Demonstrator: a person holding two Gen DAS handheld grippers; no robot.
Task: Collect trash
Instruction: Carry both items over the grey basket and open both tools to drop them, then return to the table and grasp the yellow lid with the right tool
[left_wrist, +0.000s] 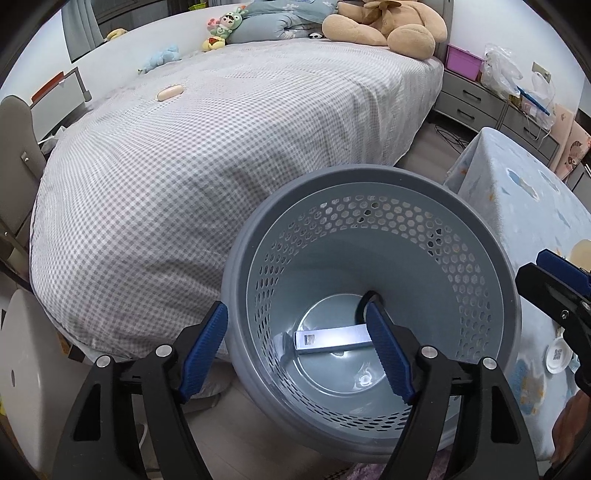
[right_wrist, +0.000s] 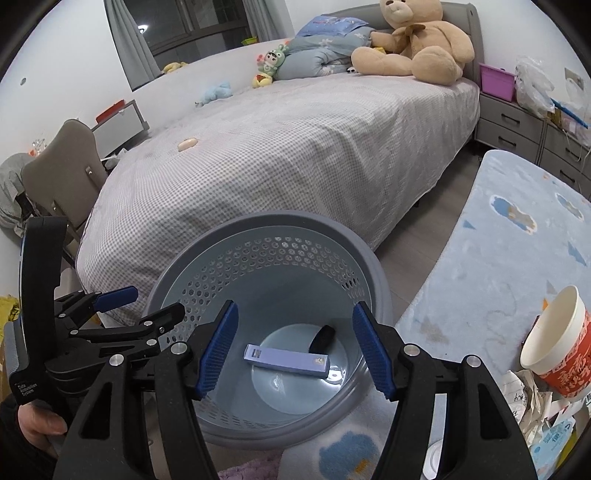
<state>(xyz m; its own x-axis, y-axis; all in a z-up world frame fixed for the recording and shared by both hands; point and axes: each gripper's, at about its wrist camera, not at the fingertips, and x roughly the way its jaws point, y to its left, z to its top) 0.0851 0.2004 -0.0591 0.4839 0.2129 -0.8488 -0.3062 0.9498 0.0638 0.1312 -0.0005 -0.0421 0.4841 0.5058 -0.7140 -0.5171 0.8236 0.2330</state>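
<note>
Left wrist view:
My left gripper (left_wrist: 295, 354): released, holding nothing, above the grey bin (left_wrist: 258, 236).
Box (left_wrist: 332, 341): lies flat on the bin floor.

Right wrist view:
My right gripper (right_wrist: 293, 350): released, empty, over the bin (right_wrist: 373, 266).
Box (right_wrist: 286, 360): on the bin floor, beside a black object (right_wrist: 322, 338).
Paper cup (right_wrist: 557, 339): on the blue-covered table (right_wrist: 498, 240).

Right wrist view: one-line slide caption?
Open right gripper above the grey perforated bin, a flat box and dark item inside.

Ahead of me a bed (right_wrist: 295, 147) in a gingham sheet carries a big teddy bear (right_wrist: 417, 48), a folded blue quilt (right_wrist: 317, 59), small plush toys (right_wrist: 271, 64) and a pale oval object (right_wrist: 187, 144). Grey drawers (right_wrist: 513, 122) beside the bed hold a purple box (right_wrist: 496, 79). A grey chair (right_wrist: 62, 166) stands left of the bed.
</note>
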